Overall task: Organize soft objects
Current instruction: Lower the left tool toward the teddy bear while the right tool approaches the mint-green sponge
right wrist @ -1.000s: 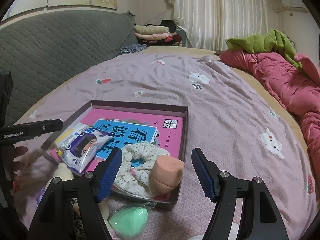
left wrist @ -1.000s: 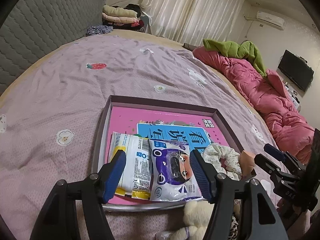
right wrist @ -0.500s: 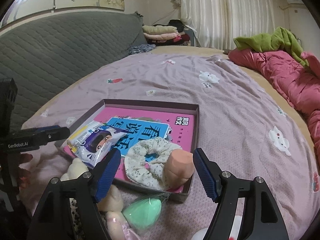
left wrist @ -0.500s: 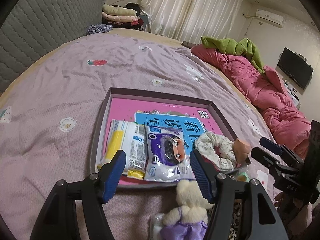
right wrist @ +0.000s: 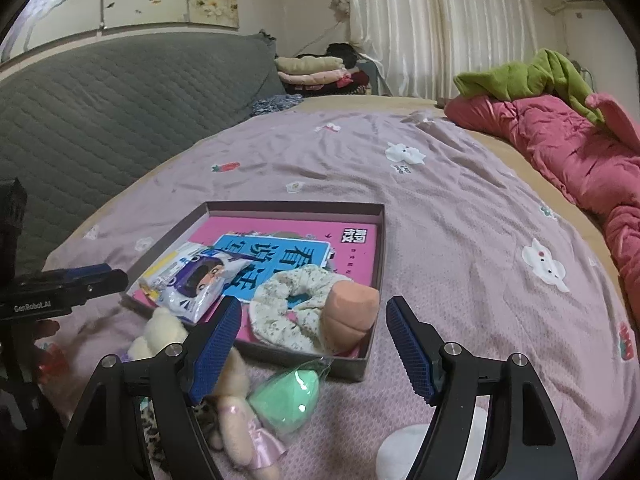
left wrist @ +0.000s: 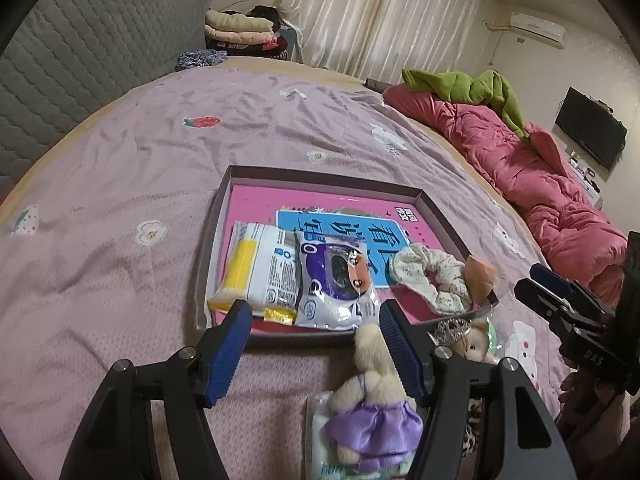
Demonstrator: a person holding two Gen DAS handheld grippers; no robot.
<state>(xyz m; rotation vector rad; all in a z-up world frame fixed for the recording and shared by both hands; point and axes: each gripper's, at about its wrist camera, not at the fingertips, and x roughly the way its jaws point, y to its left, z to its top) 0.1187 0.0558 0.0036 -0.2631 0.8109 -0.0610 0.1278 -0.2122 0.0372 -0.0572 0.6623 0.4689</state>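
A plush bunny in a purple skirt (left wrist: 372, 408) was seen lying on the bedspread directly under the left gripper (left wrist: 316, 346), whose jaws were spread wide and held nothing. Just beyond the fingertips stood the shallow box (left wrist: 320, 174), already loaded with two snack packets (left wrist: 296, 276), a floral scrunchie (left wrist: 430, 278) and a peach sponge (left wrist: 480, 276). The right gripper (right wrist: 314, 342) was likewise held wide and empty, with a green sponge in a clear wrapper (right wrist: 286, 400) and a doll in a pink skirt (right wrist: 244, 420) below its left finger. A slip was judged possible: a closing pinch on the bunny's loose skirt could leave the toy dangling, and the tissue pack (left wrist: 320, 440) beneath it could be dragged along. The box could also be nudged on the soft bedding. The lilac spread (left wrist: 120, 184) was set against a grey quilted headboard (right wrist: 100, 100), a pink duvet (left wrist: 532, 176) and drawn curtains (left wrist: 380, 16).
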